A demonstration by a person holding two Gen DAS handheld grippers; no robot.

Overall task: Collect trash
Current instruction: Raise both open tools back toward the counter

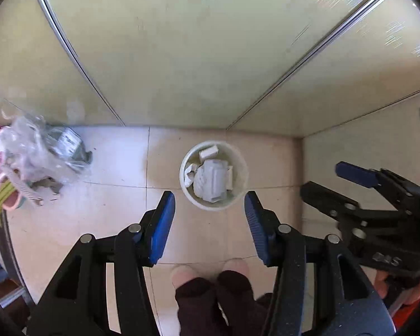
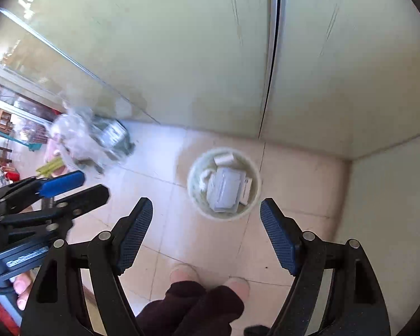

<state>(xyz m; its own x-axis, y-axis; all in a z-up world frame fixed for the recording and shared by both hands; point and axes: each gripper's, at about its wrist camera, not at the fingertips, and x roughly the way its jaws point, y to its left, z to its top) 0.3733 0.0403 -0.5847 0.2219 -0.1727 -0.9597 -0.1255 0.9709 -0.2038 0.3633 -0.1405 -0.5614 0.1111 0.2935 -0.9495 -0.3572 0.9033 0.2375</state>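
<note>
Nearest, the black left gripper with blue pads [image 1: 210, 212] and the matching right gripper [image 2: 205, 224] both gape empty, pointing down; beyond them, on pale floor tiles [image 1: 120, 204], stands the round white bin [image 1: 213, 175] holding crumpled white trash [image 2: 224, 189]

No lettering anywhere is sharp enough to be read.

**Floor Layout at the Corner**

A round bin [image 1: 214, 175] stands on the tiled floor [image 1: 112, 224], near the corner where two walls meet. Crumpled paper [image 1: 212, 182] lies inside it. To its left, against the wall, lies a heap of plastic bags [image 1: 39, 151]. The person's two feet [image 1: 210, 275] stand before the bin, well apart from it.
</note>
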